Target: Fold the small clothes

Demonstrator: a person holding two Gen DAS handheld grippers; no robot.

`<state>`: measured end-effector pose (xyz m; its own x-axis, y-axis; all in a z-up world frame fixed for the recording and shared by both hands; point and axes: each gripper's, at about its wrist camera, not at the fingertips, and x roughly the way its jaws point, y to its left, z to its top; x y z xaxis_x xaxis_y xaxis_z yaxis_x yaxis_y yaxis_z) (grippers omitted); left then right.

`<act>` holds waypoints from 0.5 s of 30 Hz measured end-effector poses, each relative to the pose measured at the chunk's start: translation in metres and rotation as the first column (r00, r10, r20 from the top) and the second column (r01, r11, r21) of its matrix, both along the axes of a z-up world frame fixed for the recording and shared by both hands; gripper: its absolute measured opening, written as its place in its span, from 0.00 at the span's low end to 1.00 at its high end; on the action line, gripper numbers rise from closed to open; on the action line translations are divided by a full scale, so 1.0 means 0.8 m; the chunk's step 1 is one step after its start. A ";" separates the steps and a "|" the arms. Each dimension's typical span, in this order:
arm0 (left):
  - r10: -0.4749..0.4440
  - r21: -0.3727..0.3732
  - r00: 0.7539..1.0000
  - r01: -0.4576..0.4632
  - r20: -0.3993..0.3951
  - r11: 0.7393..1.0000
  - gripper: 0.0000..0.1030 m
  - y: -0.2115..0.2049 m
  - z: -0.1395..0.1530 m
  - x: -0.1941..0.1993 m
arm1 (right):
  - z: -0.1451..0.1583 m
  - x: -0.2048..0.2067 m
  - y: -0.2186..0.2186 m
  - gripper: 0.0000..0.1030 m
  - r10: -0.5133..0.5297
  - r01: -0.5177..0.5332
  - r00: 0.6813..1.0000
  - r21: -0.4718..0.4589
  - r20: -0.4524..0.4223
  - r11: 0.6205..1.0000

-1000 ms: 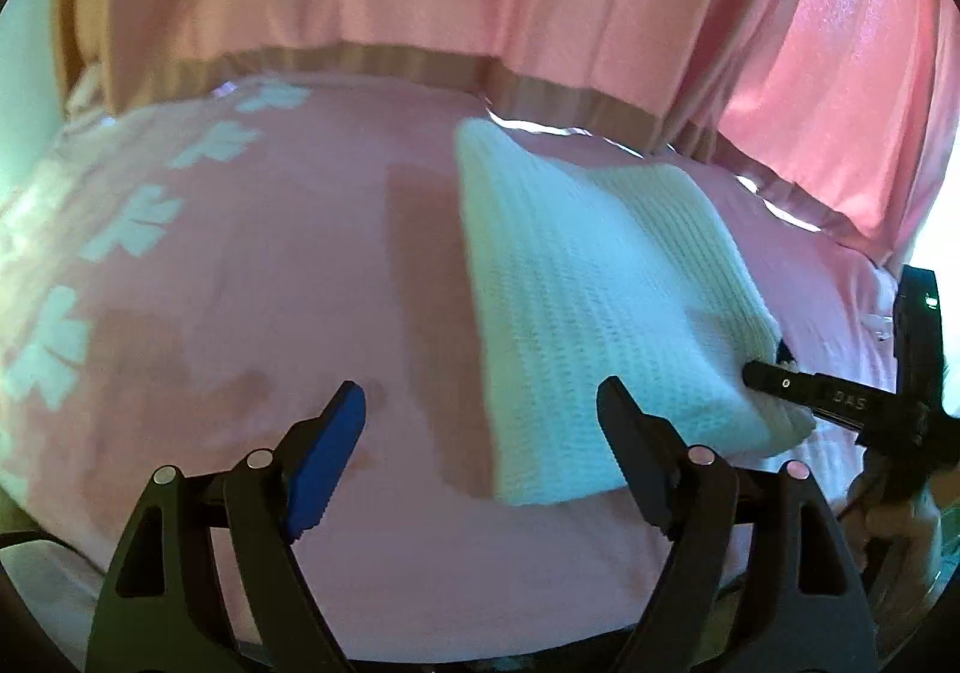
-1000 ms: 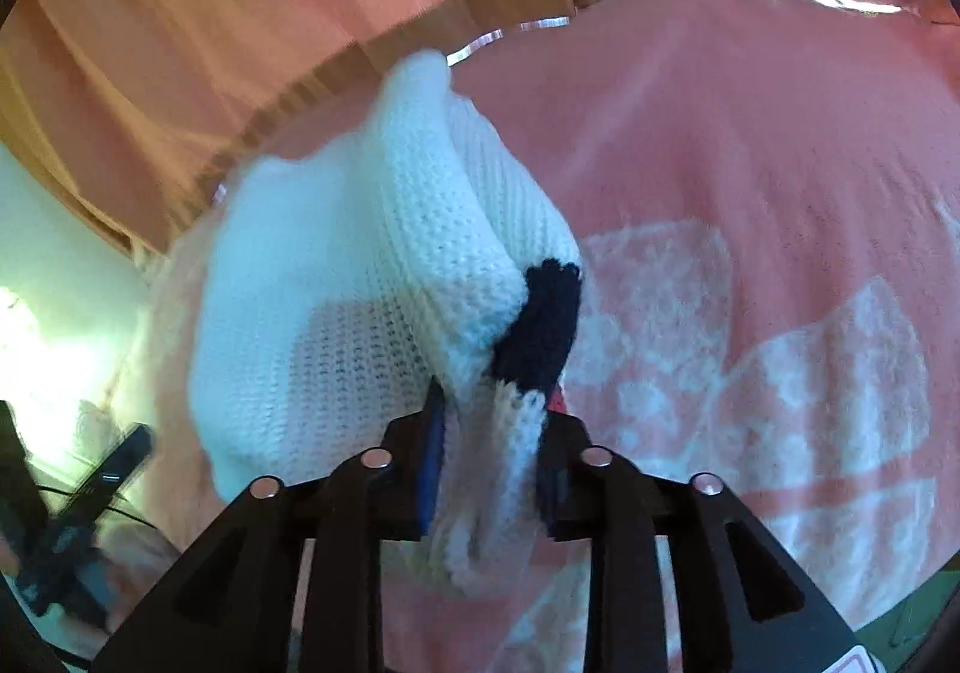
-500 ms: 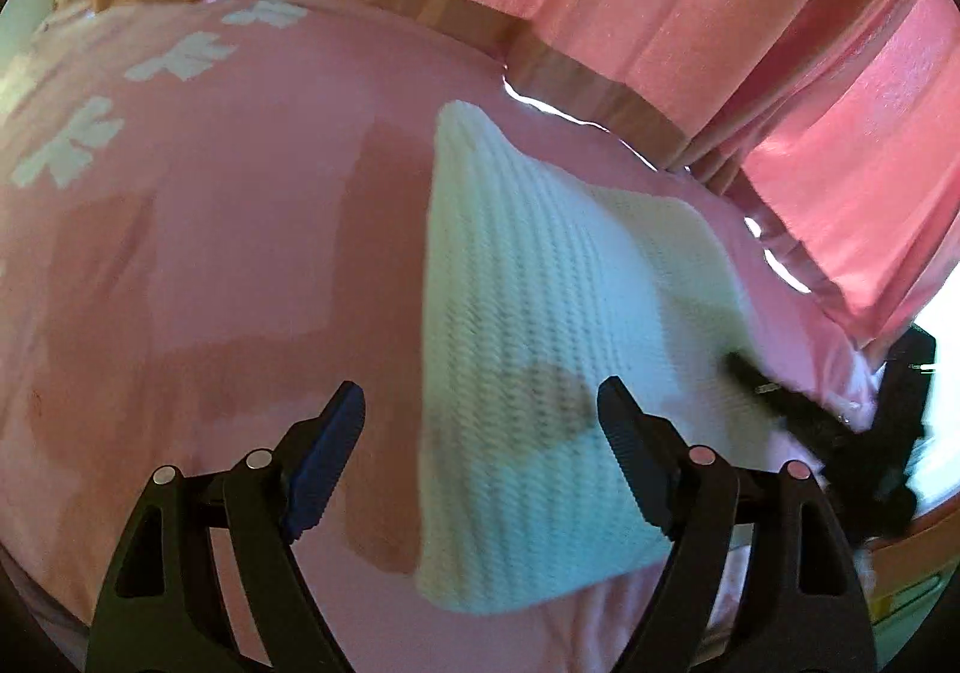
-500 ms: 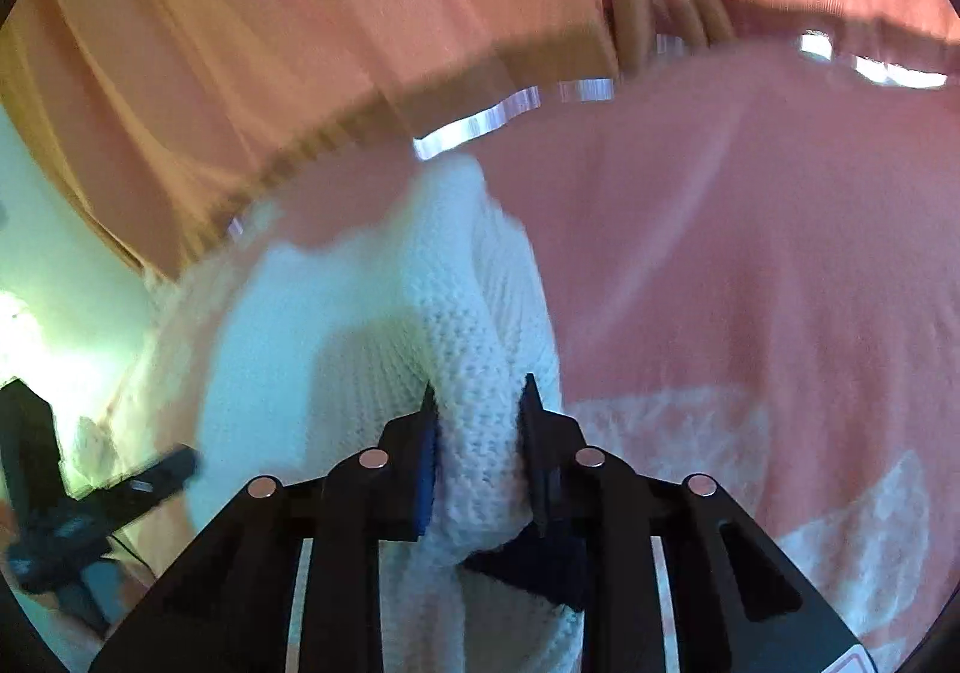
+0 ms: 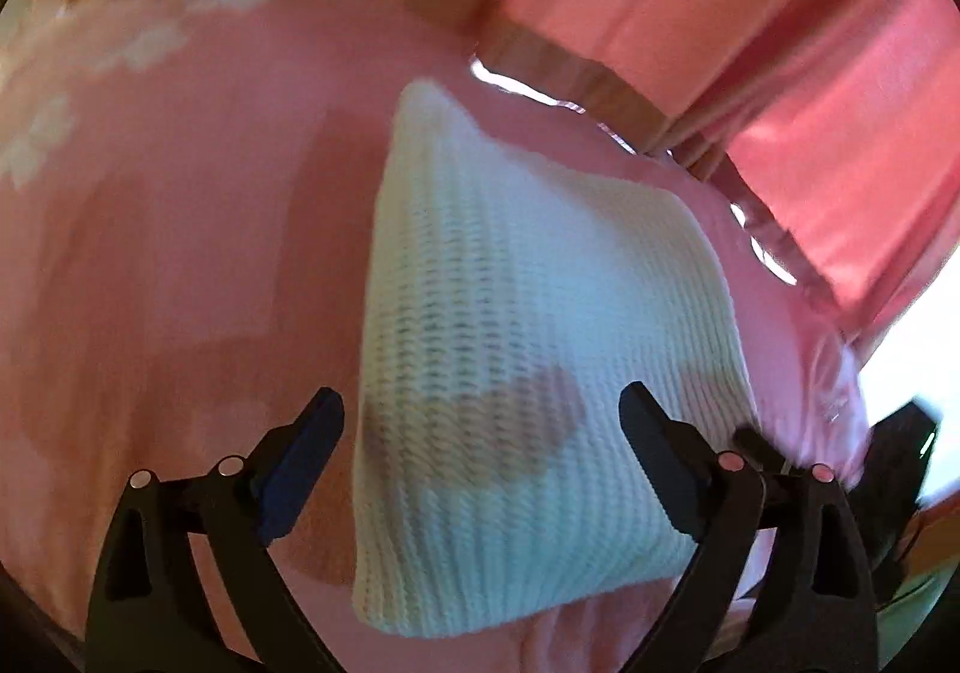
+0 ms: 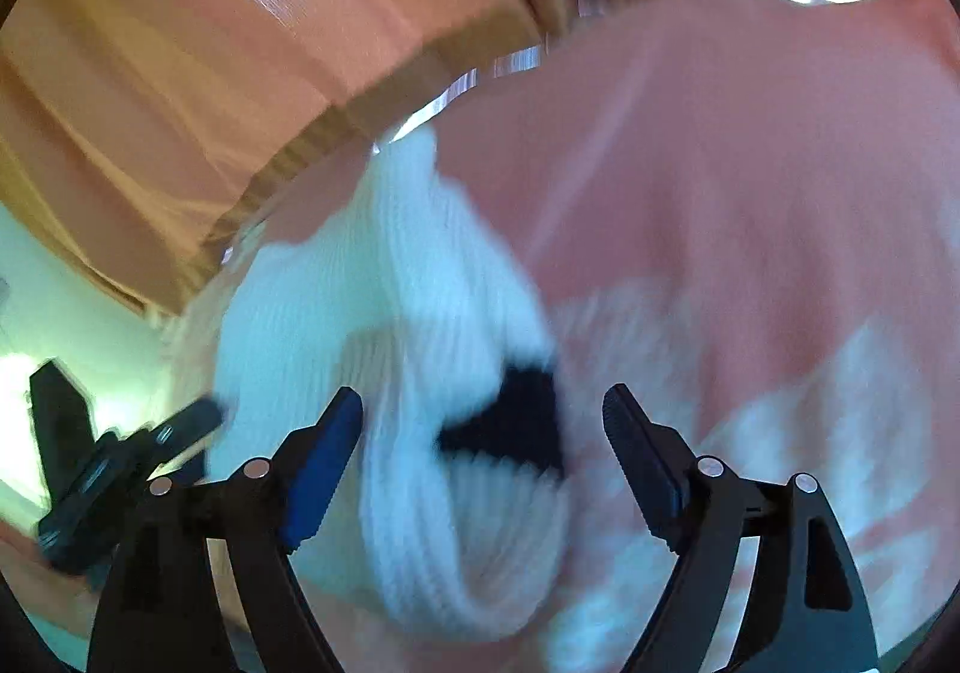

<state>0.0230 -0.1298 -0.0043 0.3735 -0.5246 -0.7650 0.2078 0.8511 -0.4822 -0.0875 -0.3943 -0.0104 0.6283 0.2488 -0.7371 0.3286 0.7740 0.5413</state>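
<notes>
A folded white knit garment [image 5: 516, 349] lies on the pink bedspread [image 5: 180, 253]. My left gripper [image 5: 480, 463] is open and empty, hovering over the garment's near part. In the right wrist view the same garment [image 6: 390, 361] shows a black patch [image 6: 516, 421] near its edge. My right gripper [image 6: 480, 451] is open, its fingers standing either side of that edge without holding it. The right gripper also shows in the left wrist view [image 5: 888, 463], at the garment's right side. The left gripper shows in the right wrist view [image 6: 120, 463] at the far left.
Pink curtains [image 5: 660, 0] hang behind the bed, with a tan band along their hem [image 5: 540, 54]. White flower prints [image 5: 138, 42] mark the bedspread at the left. A bright window area [image 5: 918, 349] is at the right. The bed's near edge runs just under the grippers.
My right gripper has opened and let go of the garment's edge, which has dropped onto the fold. My left gripper has moved in closer over the garment.
</notes>
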 end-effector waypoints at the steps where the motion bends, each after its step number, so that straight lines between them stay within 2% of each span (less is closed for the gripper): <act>1: -0.001 -0.013 1.000 0.000 -0.029 1.000 0.88 0.000 -0.009 0.006 | -0.013 0.006 0.007 0.79 0.028 -0.027 0.999 0.033 -0.028 0.999; 3: -0.017 -0.046 0.996 0.013 -0.086 0.999 0.88 -0.003 -0.027 0.019 | -0.029 0.019 0.023 0.83 0.060 -0.057 0.995 0.038 -0.074 0.998; 4: -0.033 -0.074 0.992 0.024 -0.126 0.997 0.89 -0.007 -0.041 0.025 | -0.035 0.028 0.028 0.85 0.082 -0.077 0.994 0.070 -0.072 0.995; 5: -0.049 -0.104 0.988 0.034 -0.144 0.994 0.96 -0.008 -0.048 0.029 | -0.035 0.032 0.029 0.85 0.078 -0.074 0.995 0.067 -0.054 0.995; 6: -0.053 -0.132 0.992 0.037 -0.117 0.991 0.95 -0.009 -0.048 0.028 | -0.037 0.040 0.031 0.81 0.086 -0.083 0.995 0.071 -0.042 0.994; 7: -0.061 -0.117 0.993 0.049 -0.104 0.992 0.95 -0.014 -0.048 0.029 | -0.038 0.044 0.031 0.74 0.083 -0.081 0.996 0.078 -0.031 0.994; 8: -0.075 -0.098 0.993 0.066 -0.090 0.993 0.92 -0.019 -0.046 0.029 | -0.041 0.047 0.030 0.55 0.076 -0.074 0.997 0.102 -0.018 0.992; 9: -0.086 -0.073 0.993 0.081 -0.077 0.994 0.89 -0.024 -0.044 0.028 | -0.044 0.053 0.028 0.48 0.081 -0.079 0.997 0.166 -0.004 0.983; 10: -0.097 -0.041 0.994 0.095 -0.057 0.995 0.75 -0.031 -0.039 0.025 | -0.047 0.053 0.026 0.46 0.063 -0.063 0.998 0.216 0.008 0.974; 11: -0.107 -0.040 0.993 0.105 -0.045 0.994 0.62 -0.033 -0.034 0.024 | -0.042 0.054 0.027 0.43 0.062 -0.064 0.998 0.199 0.017 0.978; 13: -0.143 -0.043 0.990 0.143 -0.002 0.989 0.48 -0.035 -0.010 0.023 | -0.014 0.050 0.039 0.41 0.066 -0.074 0.996 0.129 0.060 0.989; 15: -0.173 -0.055 0.983 0.176 0.061 0.983 0.44 -0.034 0.020 0.021 | 0.015 0.045 0.047 0.40 0.058 -0.069 0.992 0.093 0.113 0.993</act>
